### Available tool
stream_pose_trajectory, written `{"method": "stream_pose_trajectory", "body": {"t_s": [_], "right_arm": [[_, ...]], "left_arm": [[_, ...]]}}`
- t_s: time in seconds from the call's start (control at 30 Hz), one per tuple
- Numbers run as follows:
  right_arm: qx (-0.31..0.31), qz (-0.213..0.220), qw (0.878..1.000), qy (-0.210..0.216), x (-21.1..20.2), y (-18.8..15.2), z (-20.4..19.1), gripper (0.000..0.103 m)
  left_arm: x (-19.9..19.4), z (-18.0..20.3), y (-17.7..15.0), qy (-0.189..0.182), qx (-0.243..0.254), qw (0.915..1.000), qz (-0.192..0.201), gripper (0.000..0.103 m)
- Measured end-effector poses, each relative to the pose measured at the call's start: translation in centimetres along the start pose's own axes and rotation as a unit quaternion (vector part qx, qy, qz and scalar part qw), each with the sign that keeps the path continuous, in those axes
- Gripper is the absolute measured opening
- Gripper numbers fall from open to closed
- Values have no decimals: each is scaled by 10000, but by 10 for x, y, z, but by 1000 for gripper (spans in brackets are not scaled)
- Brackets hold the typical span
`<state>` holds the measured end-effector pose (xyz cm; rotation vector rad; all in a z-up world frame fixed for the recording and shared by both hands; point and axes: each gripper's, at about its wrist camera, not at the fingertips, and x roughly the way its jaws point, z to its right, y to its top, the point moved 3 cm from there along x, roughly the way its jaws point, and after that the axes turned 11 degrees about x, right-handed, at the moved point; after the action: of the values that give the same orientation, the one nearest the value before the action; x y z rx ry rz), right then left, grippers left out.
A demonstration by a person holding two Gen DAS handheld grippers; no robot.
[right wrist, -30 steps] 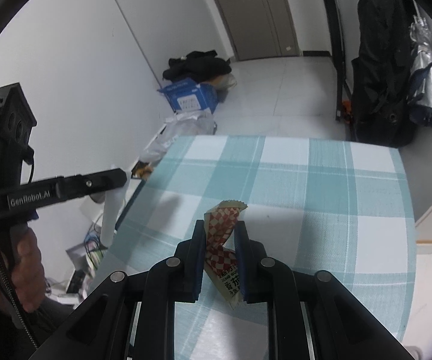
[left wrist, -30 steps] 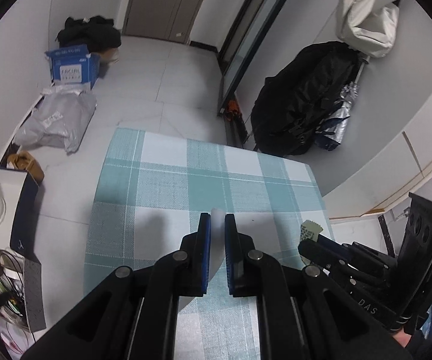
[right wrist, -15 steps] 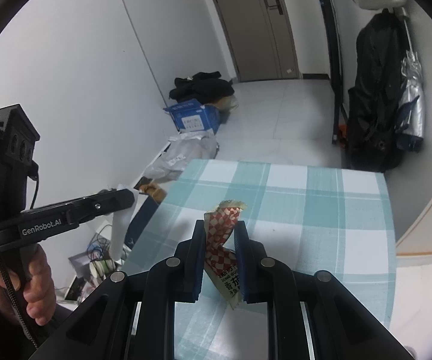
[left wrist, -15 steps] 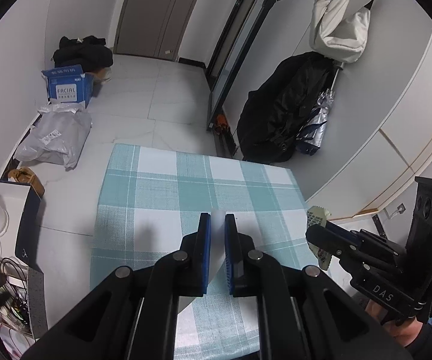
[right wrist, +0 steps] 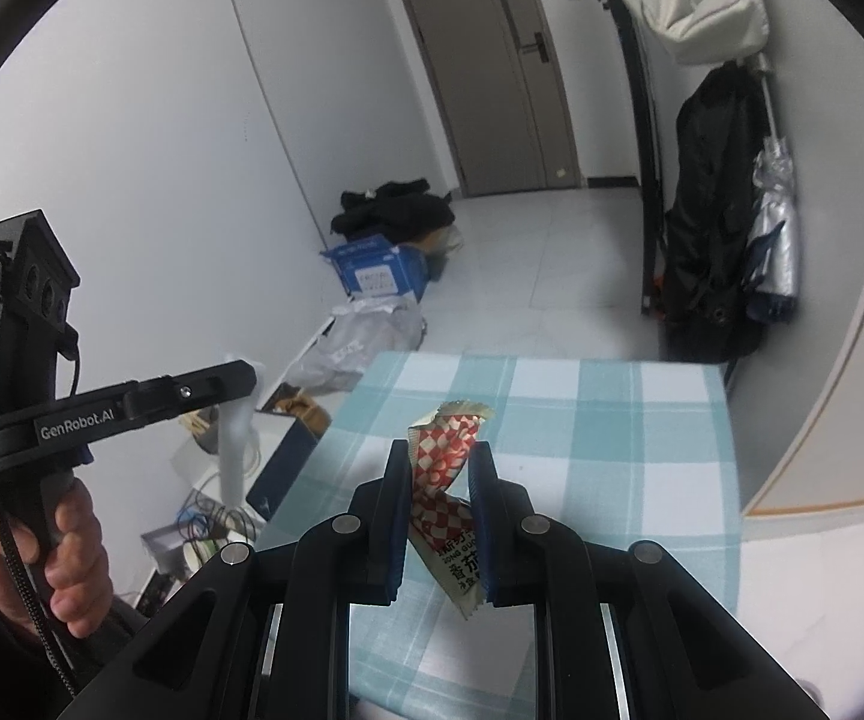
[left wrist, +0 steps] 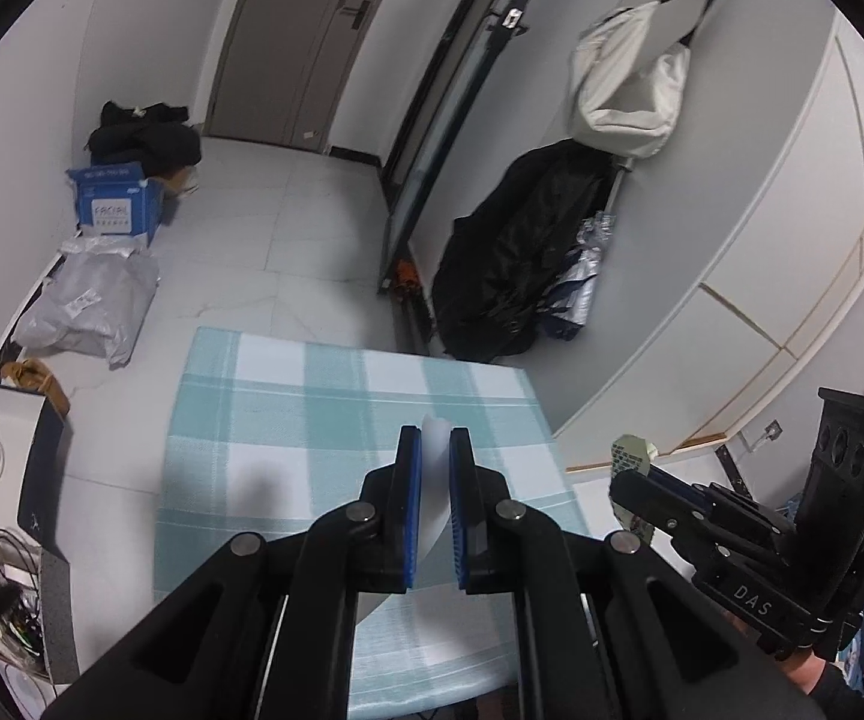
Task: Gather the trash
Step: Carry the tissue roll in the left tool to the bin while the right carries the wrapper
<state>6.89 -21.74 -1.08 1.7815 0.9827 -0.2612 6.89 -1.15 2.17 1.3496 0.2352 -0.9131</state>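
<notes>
— Trash in both grippers, above the checked tablecloth (left wrist: 288, 420): what are we holding?

— In our right gripper (right wrist: 441, 498), a red-and-white checkered sauce packet (right wrist: 444, 468), pinched upright between the pads, its crimped top poking above the fingertips and its printed tail hanging below. The jaws are closed on it.

— And the left gripper (left wrist: 435, 498)?

— Its blue-padded jaws are nearly together, clamped on a thin white scrap (left wrist: 435, 480), which stands up between them; what the scrap is made of we cannot tell.

— Where are we over the table?

— Both grippers hang above the near half of the cloth. On the floor beyond lie a blue box (left wrist: 117, 204) and a grey plastic bag (left wrist: 93, 300).
</notes>
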Motion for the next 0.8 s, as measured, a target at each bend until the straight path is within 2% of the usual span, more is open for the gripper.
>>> {"method": "stream_pose_trajectory", "body": {"t_s": [0.4, 0.8], "right_arm": [[230, 596, 9979, 38, -70, 16, 27, 18], [680, 1254, 9896, -176, -158, 27, 90, 18]], "left_arm": [[-14, 71, 25, -15, 567, 9983, 138, 5], [-8, 166, 58, -467, 955, 9937, 355, 5]]}}
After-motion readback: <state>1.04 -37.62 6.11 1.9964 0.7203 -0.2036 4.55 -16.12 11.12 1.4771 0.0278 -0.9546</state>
